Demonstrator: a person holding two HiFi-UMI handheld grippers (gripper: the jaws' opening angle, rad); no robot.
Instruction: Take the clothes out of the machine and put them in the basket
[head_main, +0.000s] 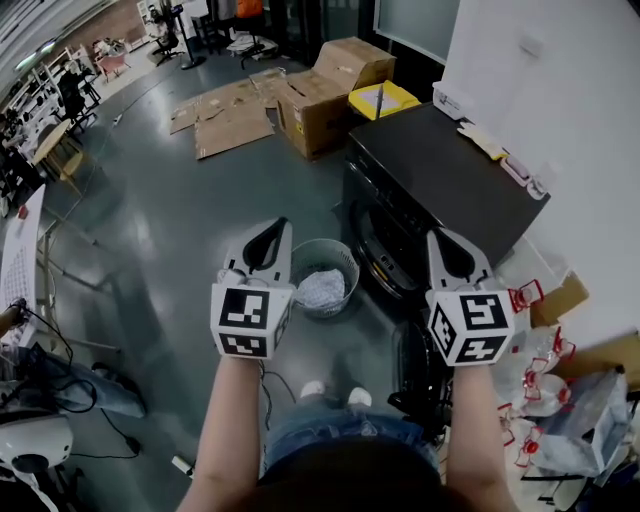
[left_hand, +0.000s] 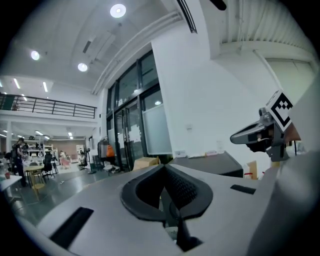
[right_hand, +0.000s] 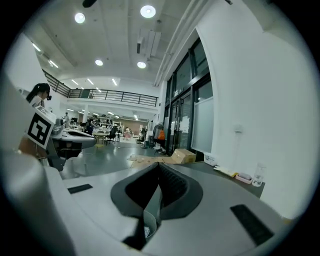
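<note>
Claw at left (head_main: 278, 228) pressed together, empty. Basket (head_main: 347, 258) holds white clothes (head_main: 320, 290), judged soft, light and limp, best pinched at a raised fold. Right claw (head_main: 437, 240) likewise closed, empty, near the machine (head_main: 450, 165).

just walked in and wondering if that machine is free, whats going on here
A person stands by a black front-loading machine with a two-jaw gripper in each hand. The left gripper and the right gripper are both shut with nothing in them, held up roughly level. On the floor next to the machine is a round basket with a light bundle of clothes in it. Whether anything is left inside the machine can't be seen.
</note>
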